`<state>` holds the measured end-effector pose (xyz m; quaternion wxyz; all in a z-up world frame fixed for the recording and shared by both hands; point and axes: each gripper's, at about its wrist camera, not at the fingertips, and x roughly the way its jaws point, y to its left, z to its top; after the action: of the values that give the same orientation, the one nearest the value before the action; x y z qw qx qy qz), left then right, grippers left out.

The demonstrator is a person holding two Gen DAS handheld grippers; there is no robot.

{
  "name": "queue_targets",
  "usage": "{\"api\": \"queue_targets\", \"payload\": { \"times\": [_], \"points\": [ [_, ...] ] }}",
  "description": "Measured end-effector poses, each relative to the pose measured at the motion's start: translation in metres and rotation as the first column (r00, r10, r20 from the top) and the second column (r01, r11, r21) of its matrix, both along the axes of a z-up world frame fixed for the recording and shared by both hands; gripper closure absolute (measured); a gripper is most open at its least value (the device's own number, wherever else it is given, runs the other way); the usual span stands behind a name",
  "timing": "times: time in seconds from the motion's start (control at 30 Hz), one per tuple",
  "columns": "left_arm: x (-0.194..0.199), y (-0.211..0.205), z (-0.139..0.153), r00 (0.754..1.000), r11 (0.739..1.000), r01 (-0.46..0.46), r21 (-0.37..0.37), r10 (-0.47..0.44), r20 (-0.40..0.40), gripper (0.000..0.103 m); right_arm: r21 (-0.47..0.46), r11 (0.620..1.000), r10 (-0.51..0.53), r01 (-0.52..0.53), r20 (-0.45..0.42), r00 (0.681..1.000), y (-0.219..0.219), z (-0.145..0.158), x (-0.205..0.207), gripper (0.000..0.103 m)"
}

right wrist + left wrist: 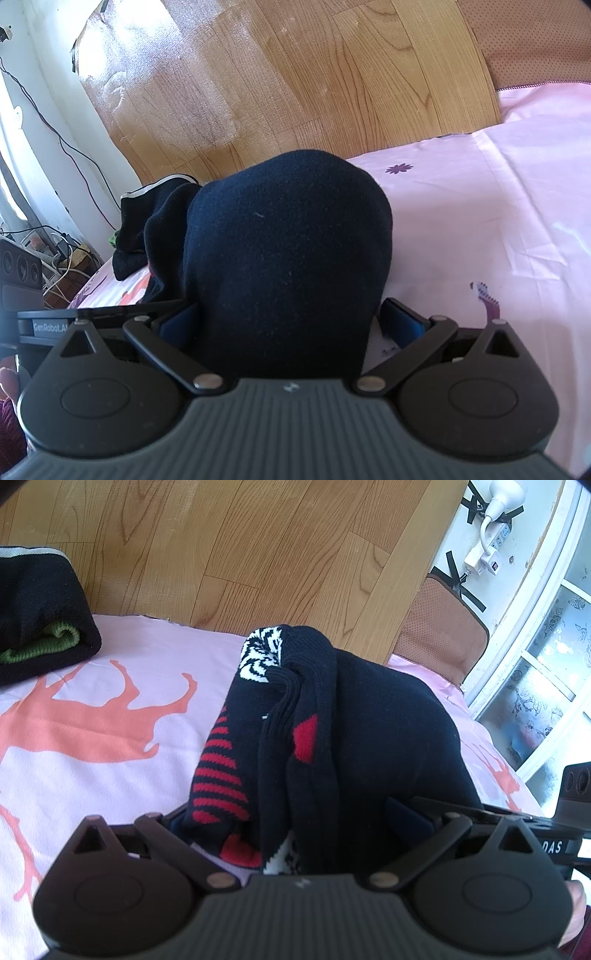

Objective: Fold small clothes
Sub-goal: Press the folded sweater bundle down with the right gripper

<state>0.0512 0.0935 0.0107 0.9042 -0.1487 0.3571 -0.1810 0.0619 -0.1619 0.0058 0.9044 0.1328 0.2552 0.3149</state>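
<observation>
A small navy knit sweater (388, 738) with red stripes and a white pattern is bunched up on the pink sheet (110, 686). My left gripper (288, 812) is shut on the sweater's folded edge, and cloth hides the fingertips. In the right wrist view the same navy sweater (288, 251) bulges up between the blue pads (404, 325). My right gripper (288, 321) is shut on it, just above the sheet (498, 221). Both grippers hold the garment side by side.
A folded dark garment with a green lining (40, 627) lies at the sheet's far left, also showing in the right wrist view (147, 225). Wooden floor (258, 554) lies beyond the sheet. A brown cushion (439, 627), a power strip (491, 550) and cables (62, 258) are near the wall.
</observation>
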Motion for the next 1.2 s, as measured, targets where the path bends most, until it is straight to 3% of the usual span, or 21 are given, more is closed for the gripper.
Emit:
{"api": "queue_targets", "payload": {
  "times": [1.2],
  "points": [
    [-0.0008,0.0037,0.0002,1.000,1.000,0.003,-0.004,-0.003,0.007,0.000,0.037,0.999,0.021,-0.021,-0.018,1.000,-0.0047,-0.0006,-0.0007,0.000]
  ]
}}
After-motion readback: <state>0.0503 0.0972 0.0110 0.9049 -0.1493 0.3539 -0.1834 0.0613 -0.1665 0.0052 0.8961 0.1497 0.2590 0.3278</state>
